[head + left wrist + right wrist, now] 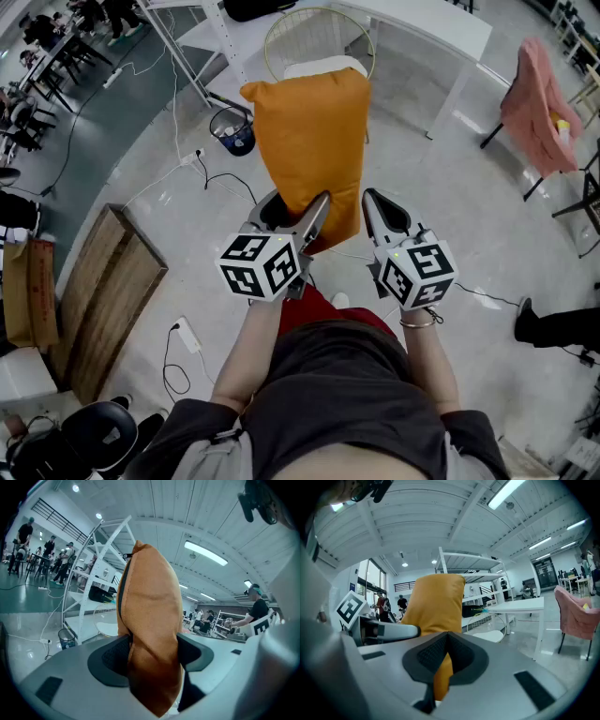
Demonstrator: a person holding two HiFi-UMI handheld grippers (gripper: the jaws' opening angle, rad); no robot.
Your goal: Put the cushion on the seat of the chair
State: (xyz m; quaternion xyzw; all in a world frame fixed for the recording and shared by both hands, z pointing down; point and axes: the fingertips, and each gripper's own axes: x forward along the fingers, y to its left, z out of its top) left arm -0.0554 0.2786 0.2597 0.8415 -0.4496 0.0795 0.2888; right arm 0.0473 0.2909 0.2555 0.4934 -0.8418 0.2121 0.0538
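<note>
Room: an open workshop hall with a pale polished floor (441,187), loose cables (220,178) trailing across it, a white counter (422,28) at the far side, and people at work in the distance.
Cushion: the orange cushion (309,141) stands upright in the air, rising up and forward from both sets of fingers, its lower edge down between them.
Left fingers: the left fingers (115,656) are spread wide and press on the thick lower body of the cushion from both sides.
Right fingers: the right fingers (433,653) are nearly together, nipping what looks like a thin fold at the cushion's near lower corner, just beside the left pair.
Chair: the wire-backed chair (319,28) with its white seat (323,66) sits ahead of the fingers, beyond the cushion's top edge and well apart from them; nothing lies on the seat.
Step in hand: as I judge it, the carry. The cushion is gripped and up, not yet over the seat.
Next move: both pairs of fingers need to go forward together until the cushion hangs over the seat, then tip it flat, lower it and let go.
Care: the thin right-hand pinch could slip as the cushion tips.
</note>
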